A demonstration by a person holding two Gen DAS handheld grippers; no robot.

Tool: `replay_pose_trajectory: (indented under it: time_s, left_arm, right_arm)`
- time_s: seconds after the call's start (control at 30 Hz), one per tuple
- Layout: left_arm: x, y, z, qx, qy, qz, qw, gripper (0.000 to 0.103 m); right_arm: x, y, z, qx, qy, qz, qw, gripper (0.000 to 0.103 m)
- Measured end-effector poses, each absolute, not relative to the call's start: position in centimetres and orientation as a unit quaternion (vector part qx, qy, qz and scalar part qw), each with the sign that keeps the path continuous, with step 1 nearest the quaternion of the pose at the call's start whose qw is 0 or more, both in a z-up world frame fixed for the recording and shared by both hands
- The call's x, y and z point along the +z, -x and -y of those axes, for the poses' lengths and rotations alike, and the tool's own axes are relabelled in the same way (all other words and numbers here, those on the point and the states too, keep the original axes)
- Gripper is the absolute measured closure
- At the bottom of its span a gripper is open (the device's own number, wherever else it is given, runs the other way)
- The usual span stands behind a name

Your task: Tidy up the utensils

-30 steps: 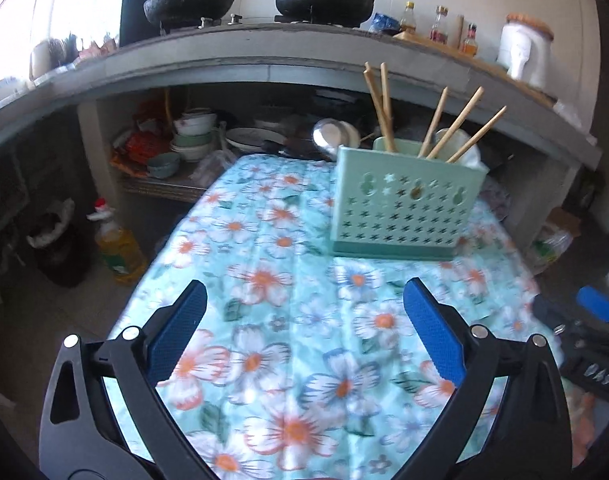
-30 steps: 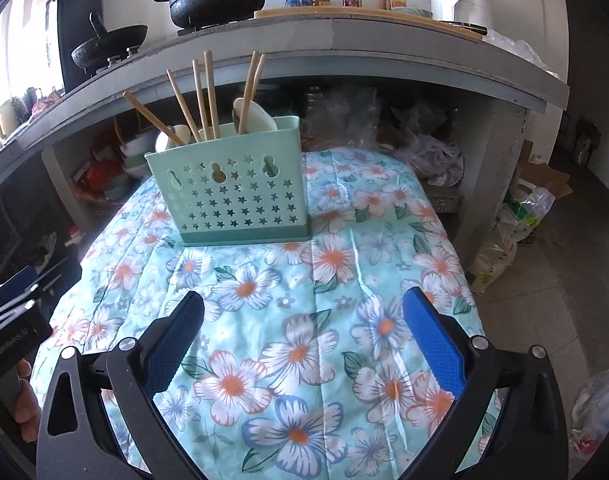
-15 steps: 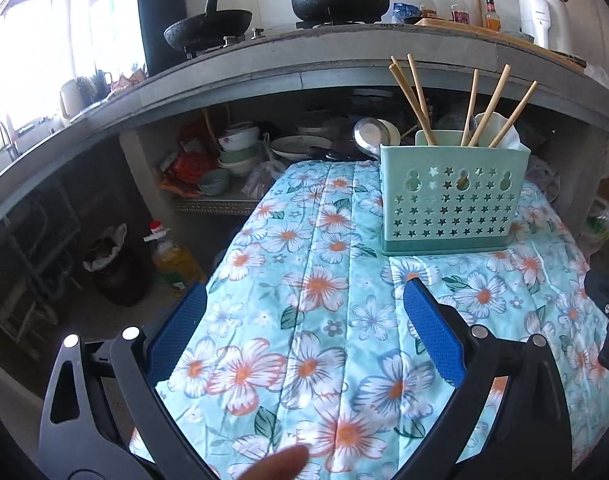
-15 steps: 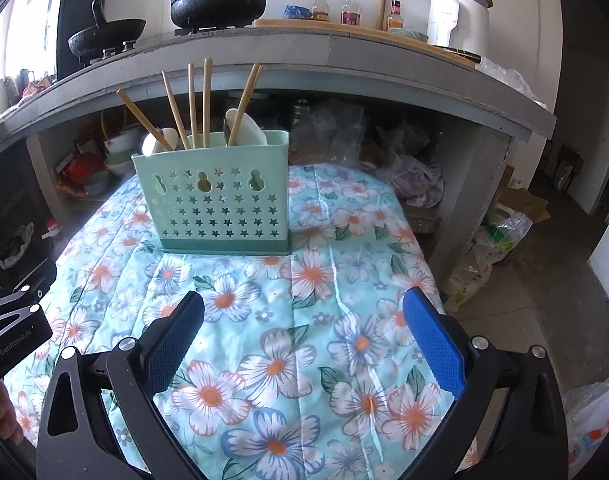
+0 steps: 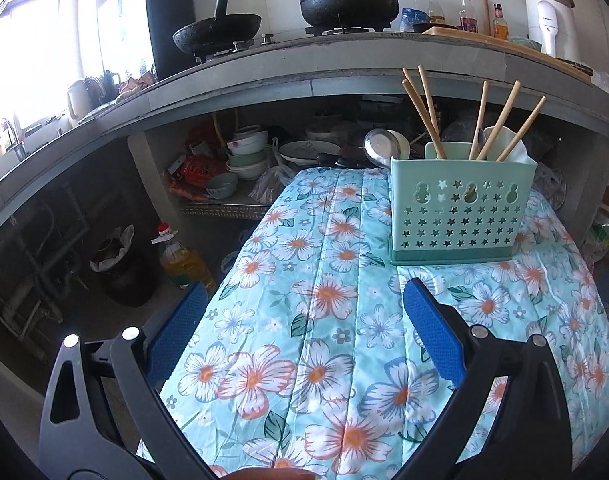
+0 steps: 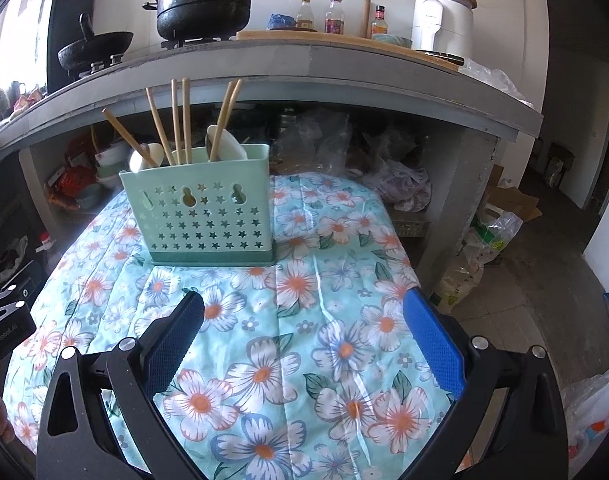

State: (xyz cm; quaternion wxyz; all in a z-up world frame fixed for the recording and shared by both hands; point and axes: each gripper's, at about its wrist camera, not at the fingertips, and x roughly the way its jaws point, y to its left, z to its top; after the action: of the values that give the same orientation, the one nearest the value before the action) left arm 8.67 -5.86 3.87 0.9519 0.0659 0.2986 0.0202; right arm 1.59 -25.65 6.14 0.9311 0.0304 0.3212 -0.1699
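Utensils: chopsticks [image 5: 426,114], spoons [image 6: 228,145] upright in green holder [image 6: 208,216], far on bench [image 5: 328,320].
Left tool [image 5: 304,320]: wide open, empty.
Right tool [image 6: 304,320]: wide open, empty.

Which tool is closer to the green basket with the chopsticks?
Hard to tell; maybe the right. The right tool hangs open before the basket, slightly right; the left tool hangs open, off left.

Both wrist views face the caddy [image 5: 460,208] from nearby.

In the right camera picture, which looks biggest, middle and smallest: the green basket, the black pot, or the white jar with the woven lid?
1. green basket
2. black pot, though farther away
3. white jar
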Motion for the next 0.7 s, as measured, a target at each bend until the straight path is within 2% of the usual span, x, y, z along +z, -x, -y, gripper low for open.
replay_pose_trajectory:
  time_s: [0.7]
  left_arm:
    - [3.93, -8.84, 5.33, 0.027, -0.052, -0.301, 0.952, 0.008]
  right_arm:
    - [6.05, -1.65, 25.78, -0.169, -0.036, -0.326, 0.93, 0.006]
